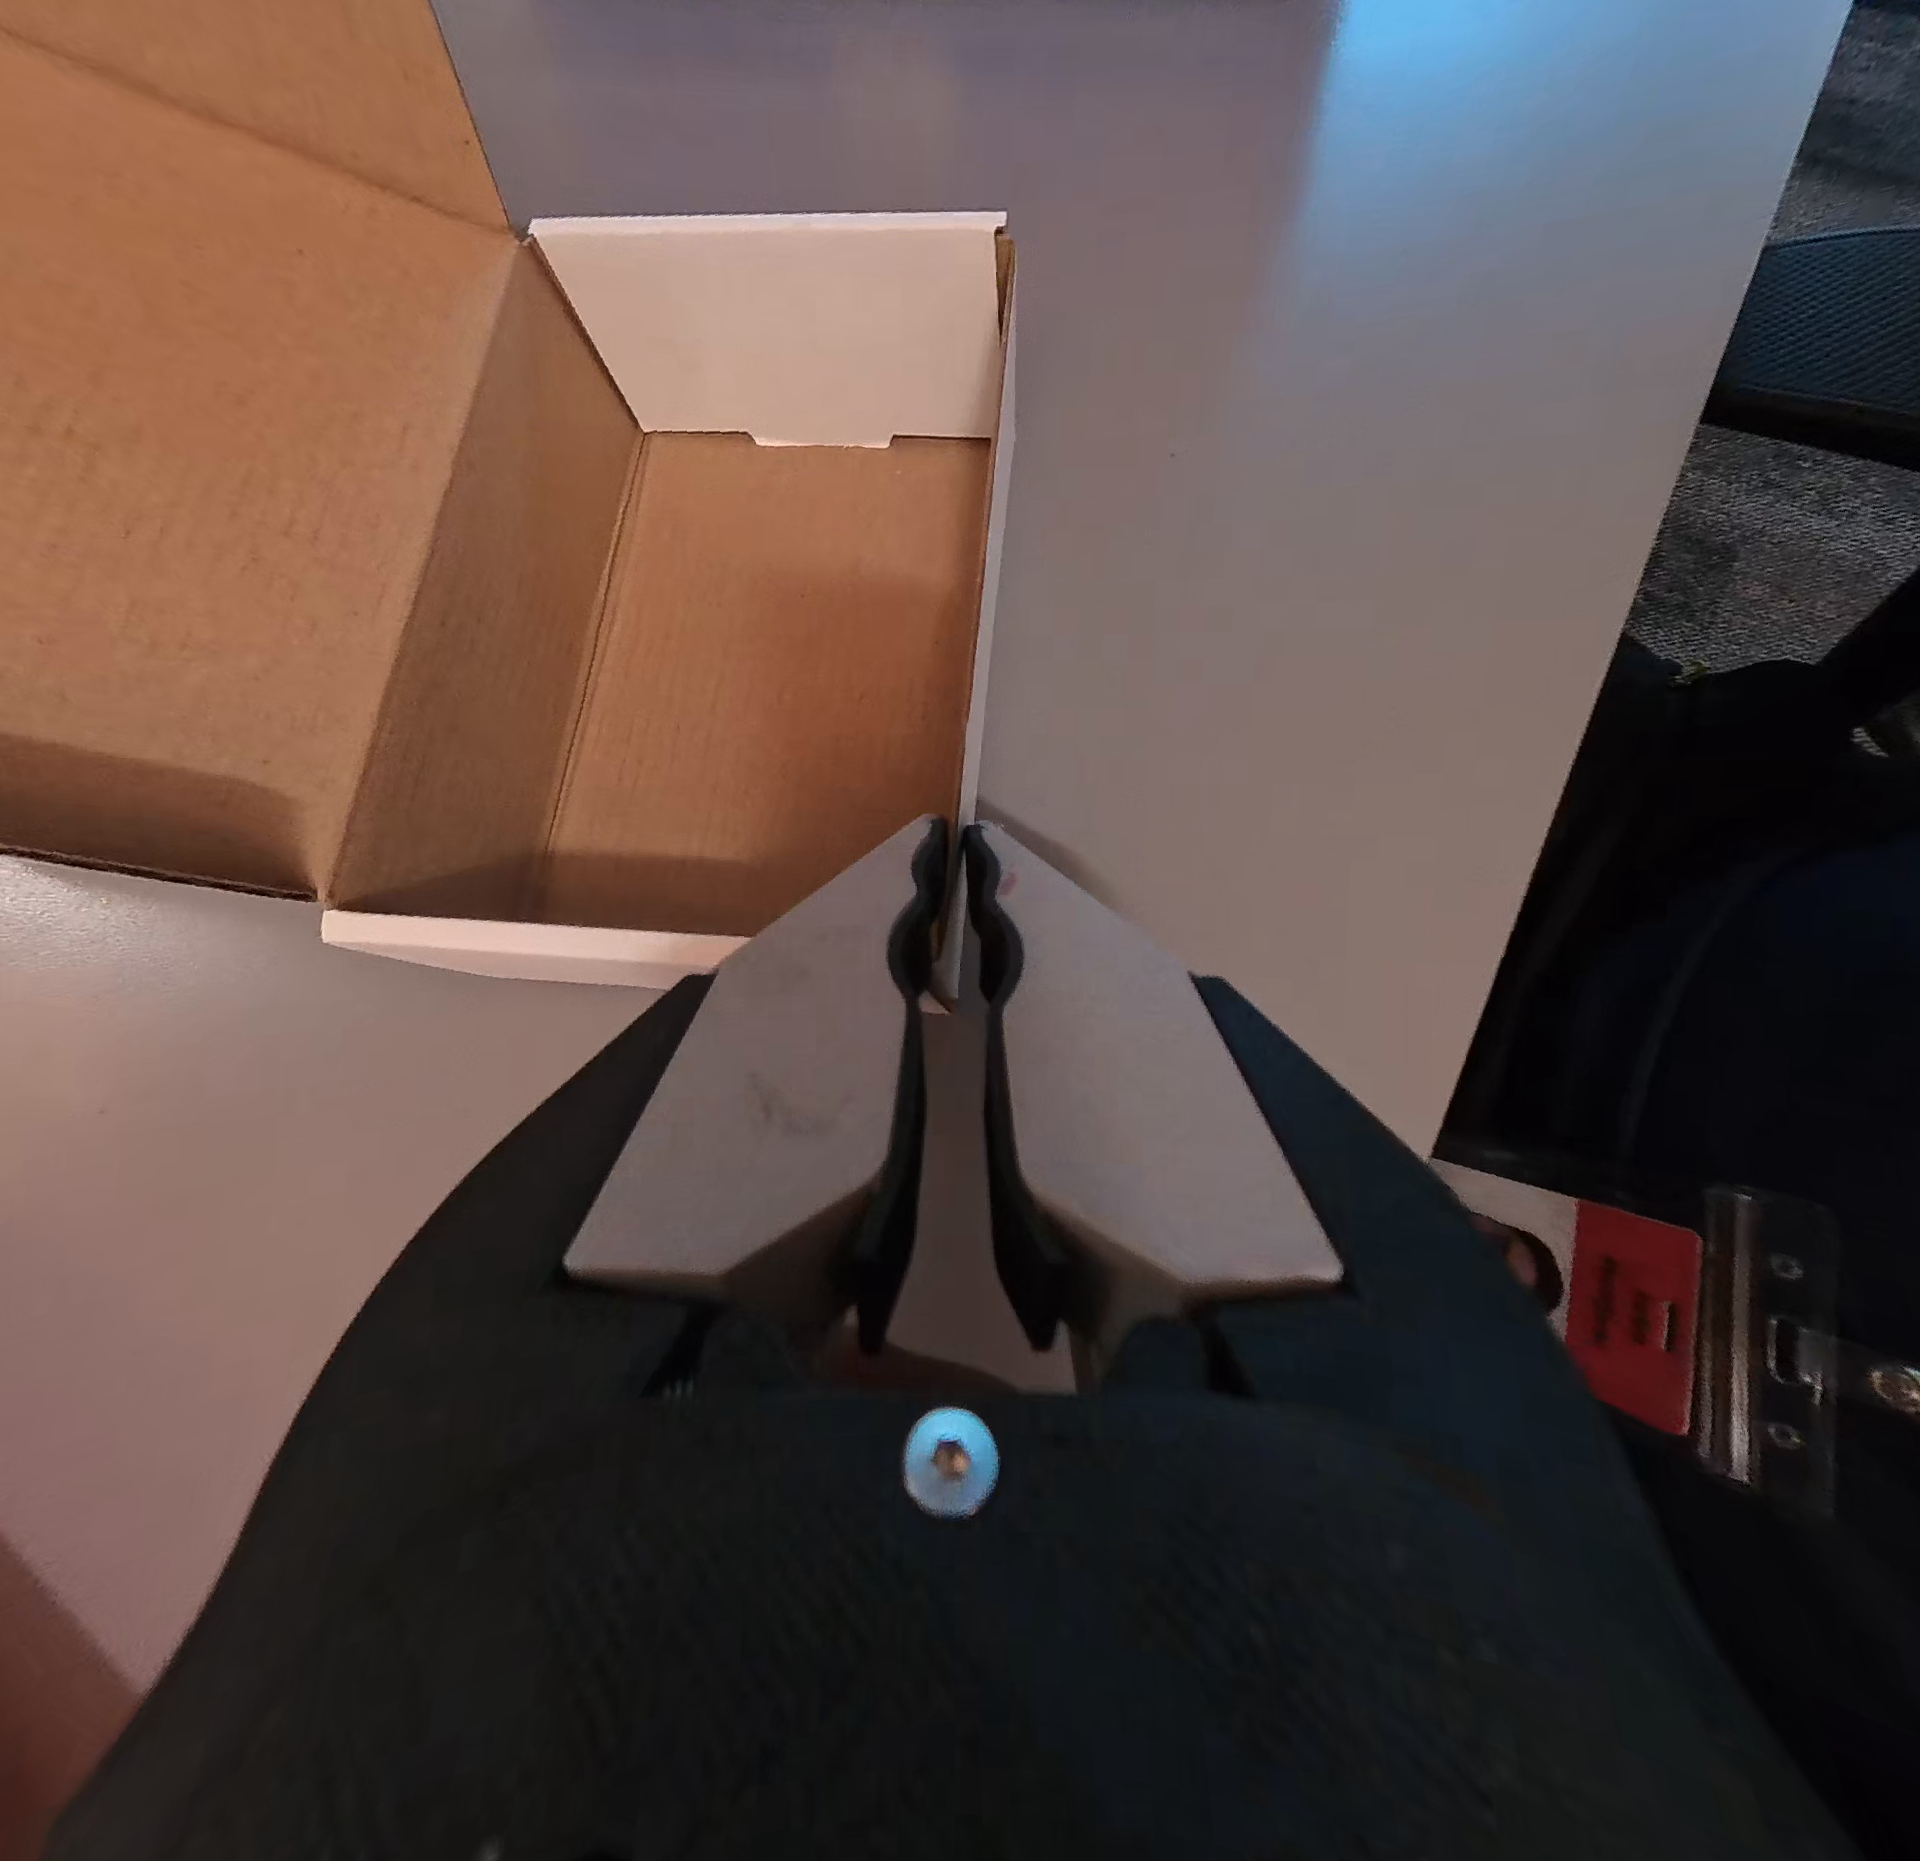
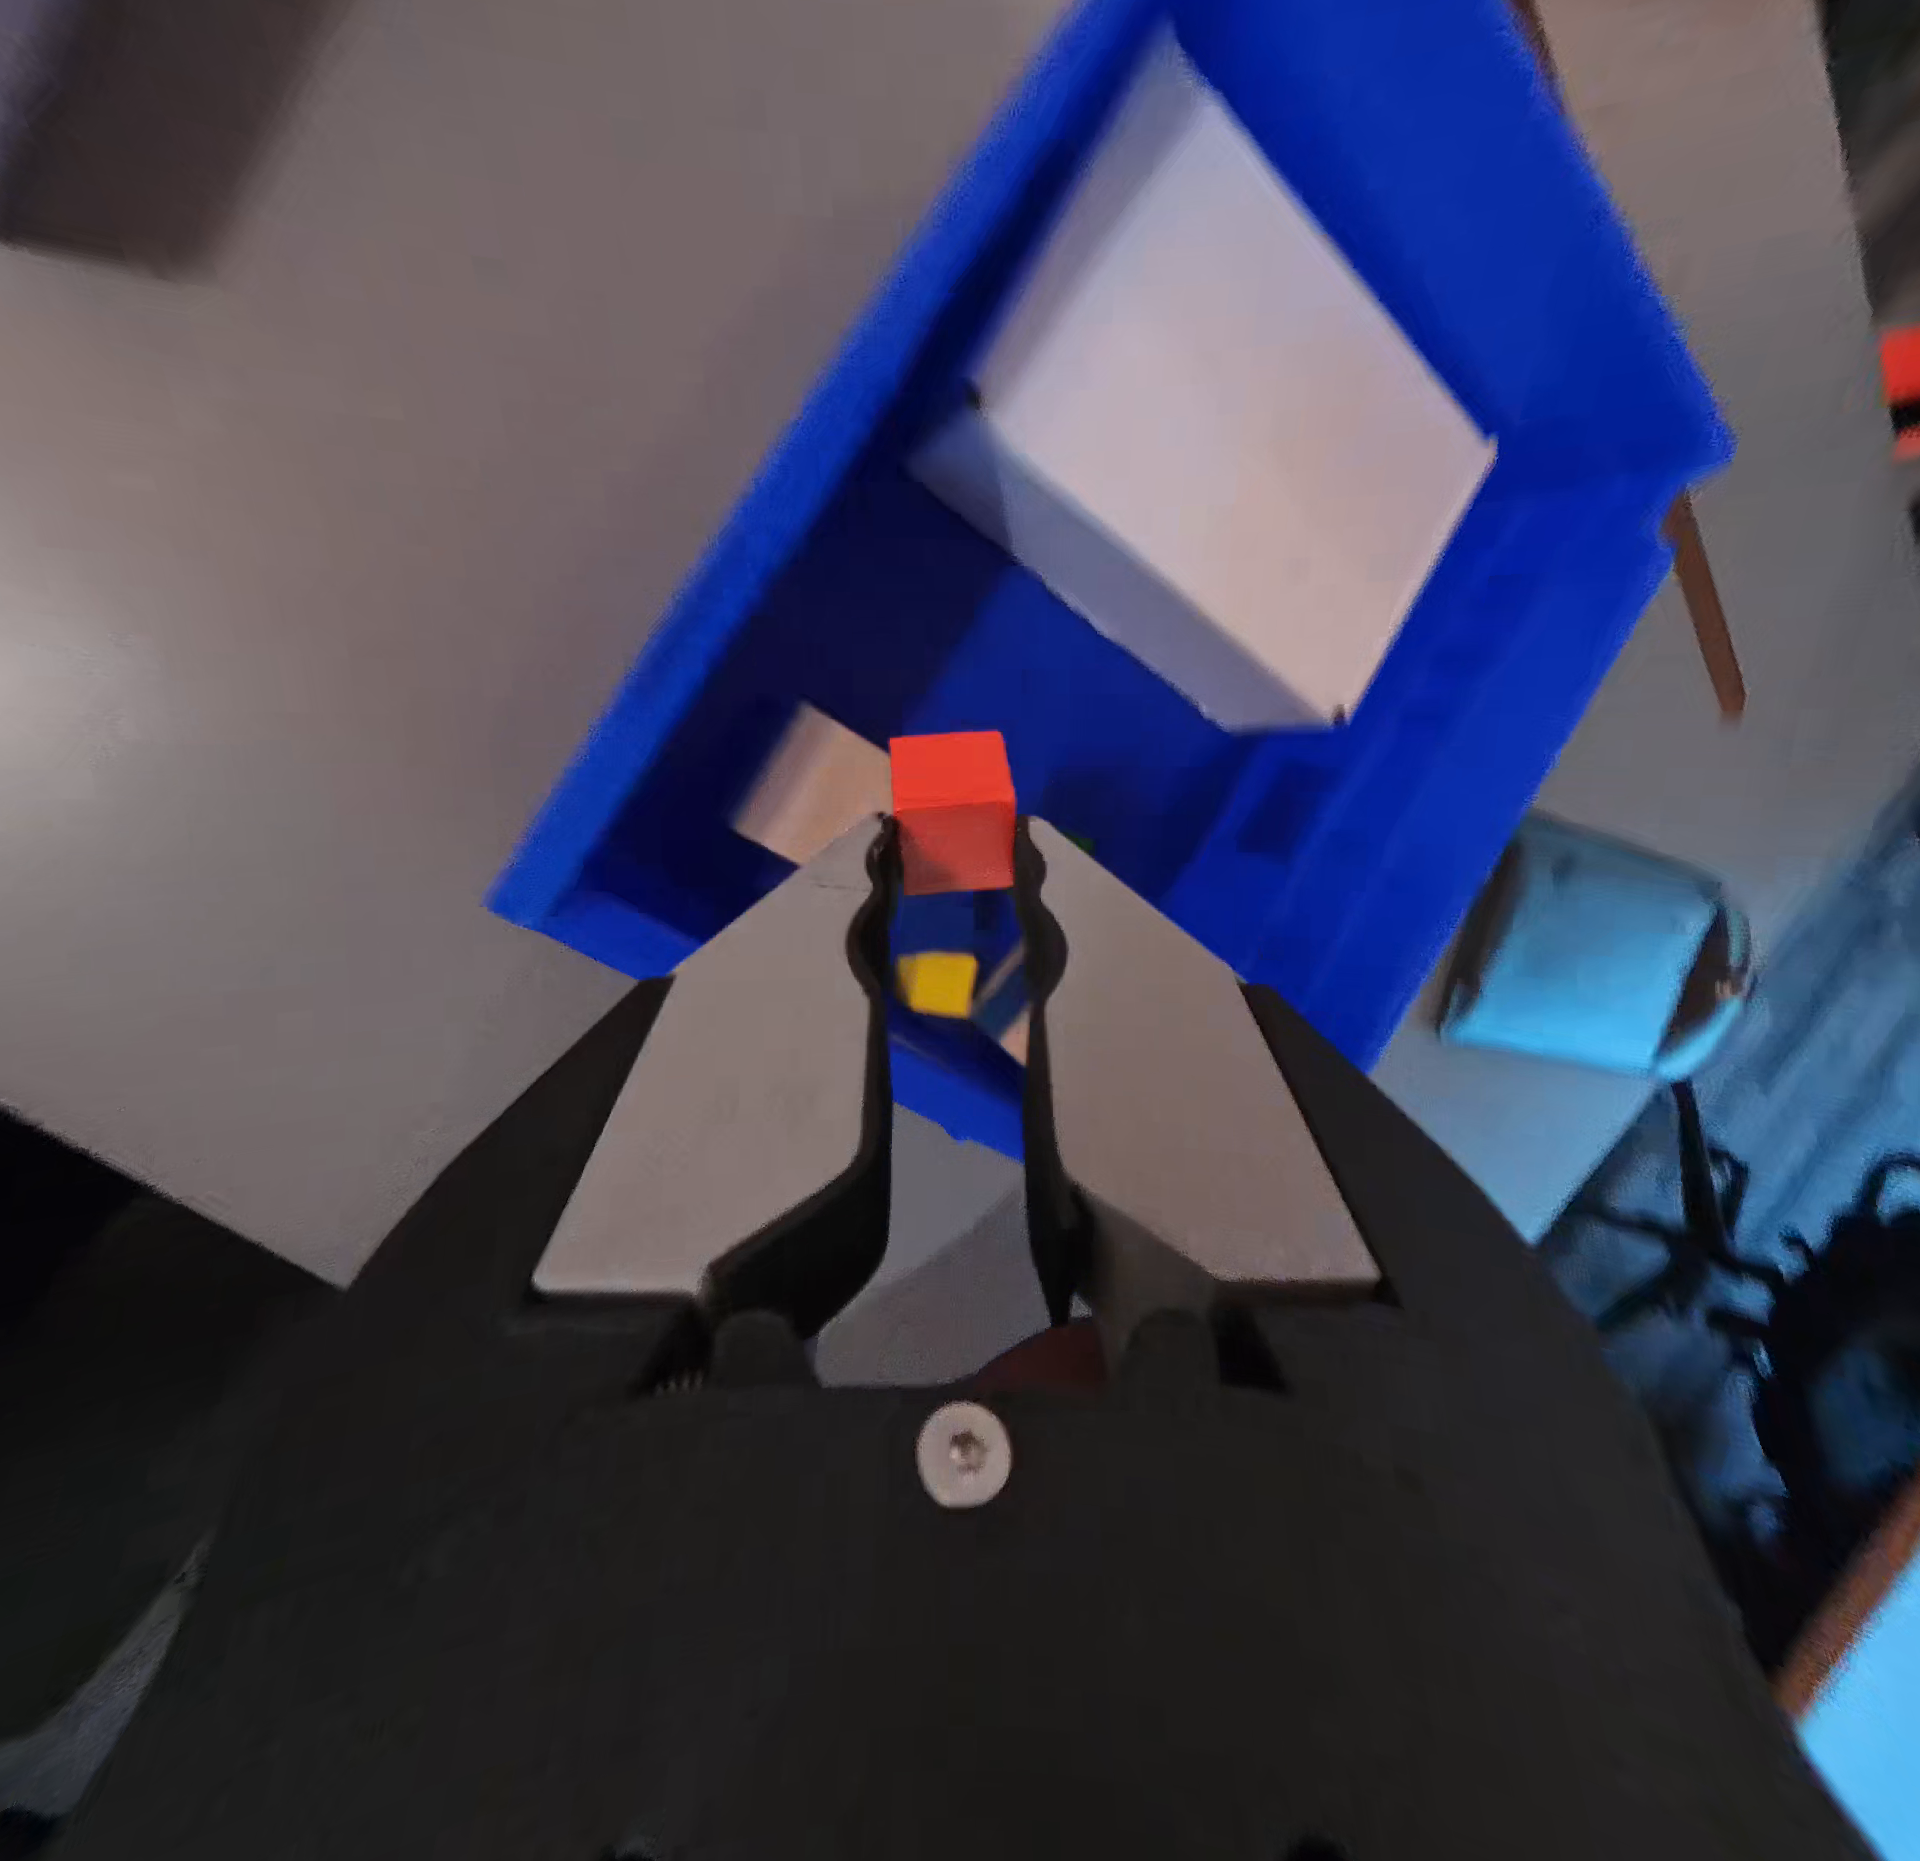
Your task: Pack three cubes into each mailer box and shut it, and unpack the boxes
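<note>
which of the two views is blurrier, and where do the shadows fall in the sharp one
The right wrist view is blurrier: the blue bin and the background smear, while the red cube in the right claw stays fairly crisp. The left wrist view is sharp; shadow darkens the near floor of the open mailer box that the left claw pinches.

The pale grey, smooth-topped bench (image 1: 1247, 461) carried an open mailer box of white-faced brown corrugated cardboard (image 1: 769, 668), which rested directly on it just ahead and to the left of the left hand-held gripper (image 1: 956, 845). Its lid flap lay spread out farther left. In the right wrist view, a bright blue rectangular plastic bin (image 2: 1403, 201) sat on the same grey surface, ahead of and below the right hand-held gripper (image 2: 954, 824). The bench's edge ran along the right side.
</note>
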